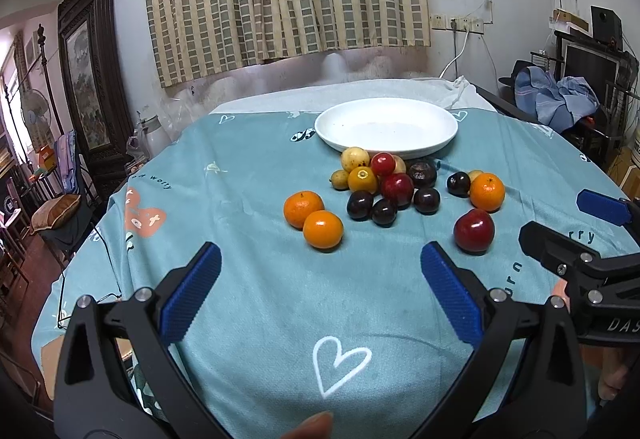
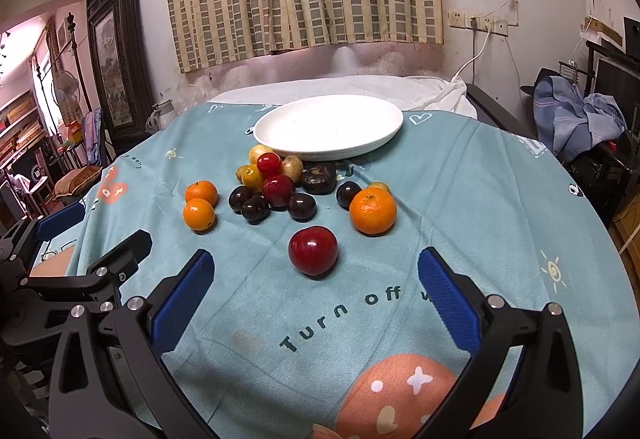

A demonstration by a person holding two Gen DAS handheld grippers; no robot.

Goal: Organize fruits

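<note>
Cloth (image 1: 248,279) in teal covers the tabletop, and its left edge drops away toward the floor; a wide bare strip of it lies between both tools and the fruit. Left to right on the cloth: two oranges (image 1: 313,218) touching each other, then a tight cluster (image 1: 386,183) of mixed fruit just in front of the white plate (image 1: 386,127), then a third orange (image 1: 487,192), and nearest the tools a lone red apple (image 1: 473,230). The plate is empty and sits toward the far edge, with white fabric behind it. Counted: three oranges, three red fruits including the lone apple, four dark plums, one wrinkled dark fruit beside the plate, and about five small yellow fruits, some partly hidden.

The left hand-held gripper (image 1: 320,291) hovers over bare cloth with its blue pads spread wide, holding and touching nothing. The right hand-held gripper (image 2: 314,295) is likewise spread wide and empty; in its own view the red apple (image 2: 313,250) lies just ahead, between the lines of its fingers but apart from them.
</note>
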